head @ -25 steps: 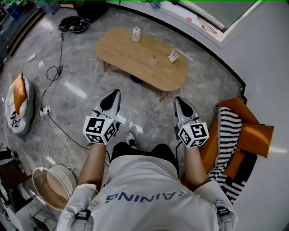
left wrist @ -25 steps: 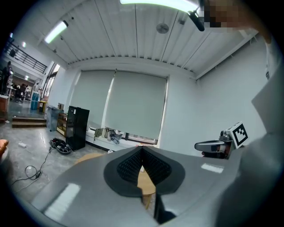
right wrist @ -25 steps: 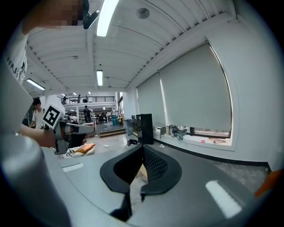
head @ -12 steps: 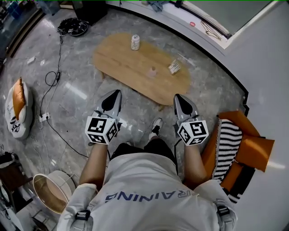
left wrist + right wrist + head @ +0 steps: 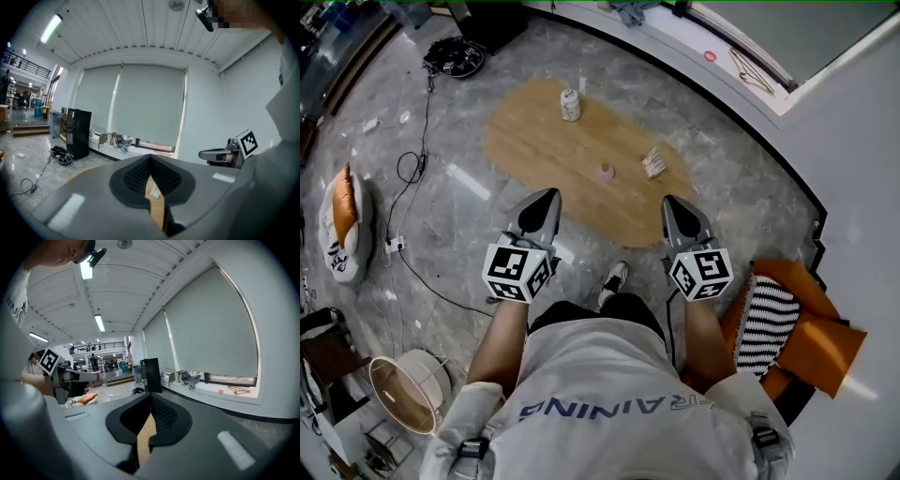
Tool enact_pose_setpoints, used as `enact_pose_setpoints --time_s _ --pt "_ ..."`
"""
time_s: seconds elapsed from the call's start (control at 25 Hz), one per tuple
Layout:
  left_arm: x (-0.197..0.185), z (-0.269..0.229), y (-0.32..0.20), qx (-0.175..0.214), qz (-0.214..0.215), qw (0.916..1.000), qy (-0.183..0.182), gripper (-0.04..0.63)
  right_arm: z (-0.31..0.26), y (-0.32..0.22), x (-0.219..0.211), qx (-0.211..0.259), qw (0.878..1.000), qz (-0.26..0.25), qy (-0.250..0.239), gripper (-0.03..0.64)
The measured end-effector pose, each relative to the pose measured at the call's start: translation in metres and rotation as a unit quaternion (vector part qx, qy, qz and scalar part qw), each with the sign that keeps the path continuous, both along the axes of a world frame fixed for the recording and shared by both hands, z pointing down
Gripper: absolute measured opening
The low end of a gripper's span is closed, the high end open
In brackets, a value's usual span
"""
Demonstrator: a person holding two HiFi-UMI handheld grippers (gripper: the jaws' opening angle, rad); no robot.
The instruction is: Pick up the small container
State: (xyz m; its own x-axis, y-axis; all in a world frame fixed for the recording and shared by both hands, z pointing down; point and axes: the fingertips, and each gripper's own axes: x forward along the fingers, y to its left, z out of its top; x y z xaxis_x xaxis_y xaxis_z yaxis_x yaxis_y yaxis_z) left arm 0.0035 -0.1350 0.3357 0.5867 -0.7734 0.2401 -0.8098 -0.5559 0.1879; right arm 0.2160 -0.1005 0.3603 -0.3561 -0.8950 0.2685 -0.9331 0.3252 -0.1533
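Note:
In the head view a low oval wooden table (image 5: 534, 141) stands ahead of me. On it are a small pink container (image 5: 606, 172), a taller pale can (image 5: 570, 103) and a small patterned packet (image 5: 653, 162). My left gripper (image 5: 546, 195) and right gripper (image 5: 668, 202) are held side by side at the table's near edge, pointing toward it, both short of the container. Both are shut with nothing in them. In the left gripper view the jaw tips of the left gripper (image 5: 150, 158) meet, and the right gripper (image 5: 151, 396) shows the same in its own view.
An orange and white cushion (image 5: 342, 220) and cables (image 5: 412, 150) lie on the floor at left. A white basket (image 5: 408, 389) stands at lower left. Orange and striped cushions (image 5: 787, 319) sit at right. A black cabinet (image 5: 77, 133) stands by the window ledge. My foot (image 5: 614, 278) is between the grippers.
The table has come closer and slid down in the head view as I walked toward it. Both grippers keep the same pose, shut and side by side.

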Motion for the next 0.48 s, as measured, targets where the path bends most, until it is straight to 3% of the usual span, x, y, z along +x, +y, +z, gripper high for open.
enact_pose_setpoints --time_s 0.28,0.48 --pt "0.034 0.018 -0.043 -0.016 -0.016 0.9996 -0.02 0.001 0.026 -0.045 0.04 -0.018 1.0 -0.017 -0.006 0.015" --pt "0.021 0.033 -0.07 -0.032 -0.012 0.9992 -0.02 0.0 0.042 -0.066 0.031 -0.037 0.999 -0.013 -0.002 0.017"
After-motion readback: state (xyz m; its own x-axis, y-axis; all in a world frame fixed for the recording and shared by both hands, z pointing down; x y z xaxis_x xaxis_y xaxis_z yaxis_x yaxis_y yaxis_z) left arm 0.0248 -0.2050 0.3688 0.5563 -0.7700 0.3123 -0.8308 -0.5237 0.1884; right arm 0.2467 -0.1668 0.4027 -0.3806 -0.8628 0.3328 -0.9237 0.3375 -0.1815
